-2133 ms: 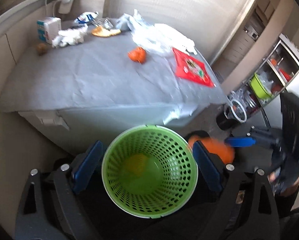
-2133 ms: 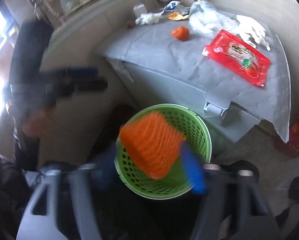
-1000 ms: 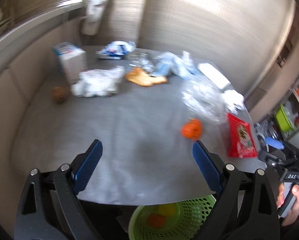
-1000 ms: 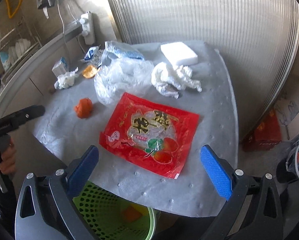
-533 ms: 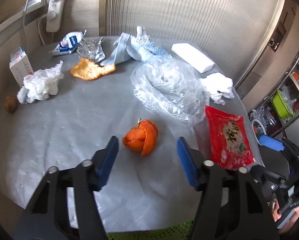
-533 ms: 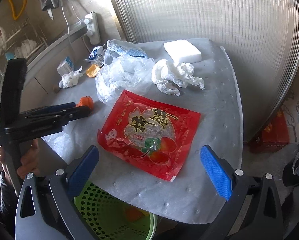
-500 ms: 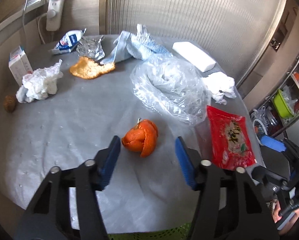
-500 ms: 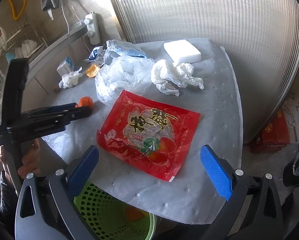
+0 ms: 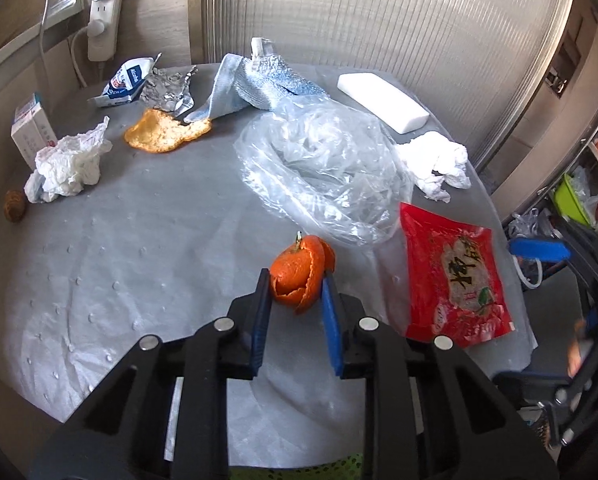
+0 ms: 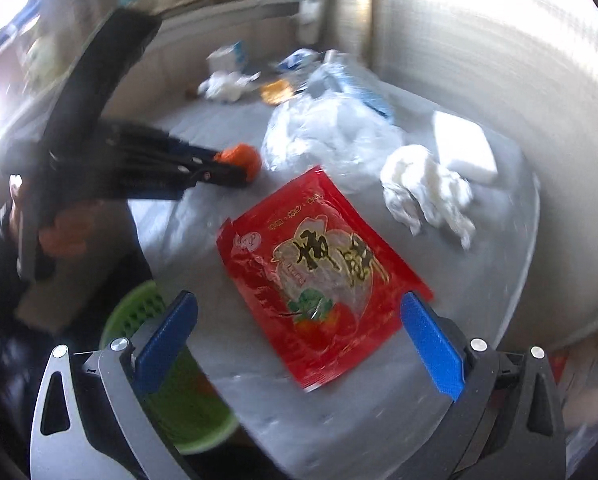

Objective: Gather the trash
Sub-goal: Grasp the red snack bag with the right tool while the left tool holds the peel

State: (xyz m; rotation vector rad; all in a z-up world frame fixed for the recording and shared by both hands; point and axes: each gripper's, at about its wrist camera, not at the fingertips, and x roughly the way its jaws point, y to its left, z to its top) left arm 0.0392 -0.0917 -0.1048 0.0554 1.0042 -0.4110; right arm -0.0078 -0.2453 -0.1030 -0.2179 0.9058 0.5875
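Observation:
An orange peel [image 9: 299,268] lies on the grey padded table [image 9: 139,248]. My left gripper [image 9: 295,284] has it between its blue pads; the jaws are closing and both pads touch the peel's sides. The right wrist view shows the same grip on the peel [image 10: 245,158] from the side, in blur. My right gripper [image 10: 299,320] stands open above a red snack packet [image 10: 319,264], which lies flat near the table's edge. The red packet [image 9: 455,276] is right of the peel. A green basket [image 10: 139,312] sits below the table edge.
Behind the peel lie a clear plastic bag [image 9: 323,168], a white tissue wad [image 9: 435,164], a white block [image 9: 383,96] and a blue cloth [image 9: 259,80]. At the left are a flat peel [image 9: 163,132], crumpled tissue [image 9: 67,168], a small carton [image 9: 31,132] and foil [image 9: 167,88].
My left gripper's jaws have narrowed from wide apart to touching the orange peel on both sides. The right wrist view has rolled and blurred; its jaws stay wide over the red packet.

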